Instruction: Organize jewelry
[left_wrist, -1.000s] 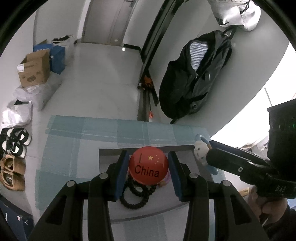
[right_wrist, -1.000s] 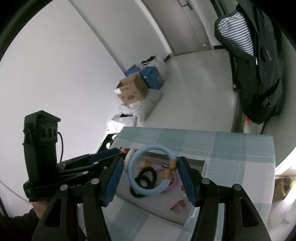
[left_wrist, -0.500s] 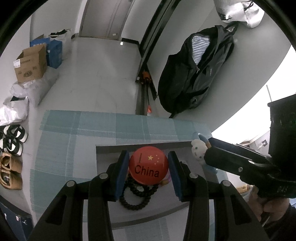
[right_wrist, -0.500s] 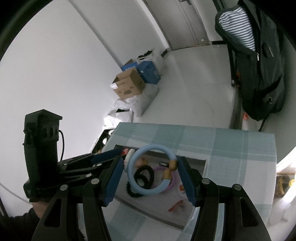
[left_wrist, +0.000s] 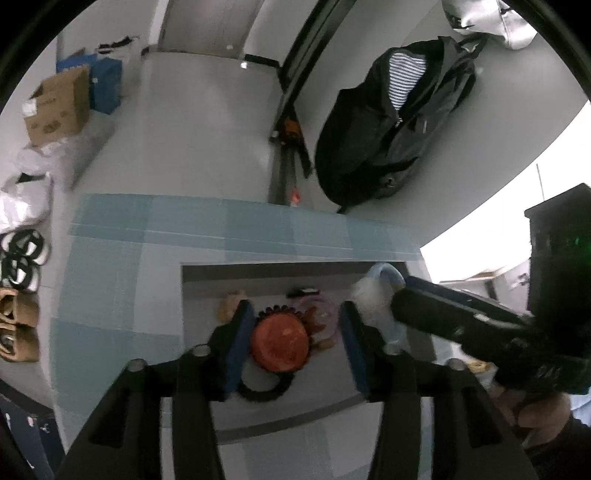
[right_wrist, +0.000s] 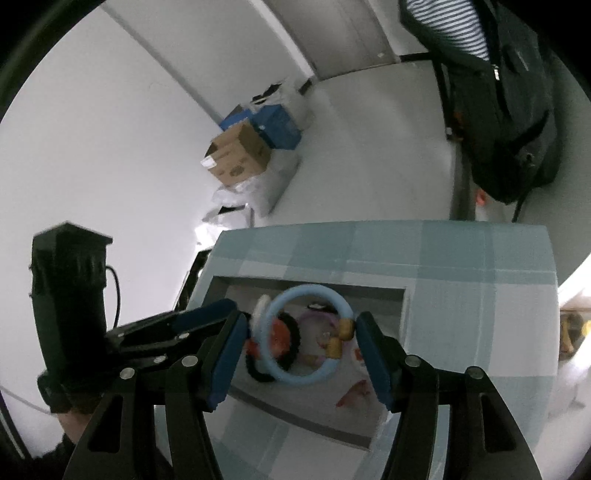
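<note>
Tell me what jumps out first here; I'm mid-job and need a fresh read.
The red badge stands out first, lying over a black bead bracelet in the grey tray, between the open left claw fingers. Next is the pale blue ring with wooden beads, which seems gripped in the right claw above the same tray. A black backpack hangs on the wall behind.

tray (left_wrist: 199, 295) sits on the cloth (left_wrist: 110, 280), w/ badge (left_wrist: 279, 341) on top of bead band (left_wrist: 264, 391) in it. ring (right_wrist: 306, 336) is above the tray, betw. right gripper (right_wrist: 301, 354) fingers. backpack (left_wrist: 391, 125) is behind the table, boxes (left_wrist: 59, 103) far left
</note>
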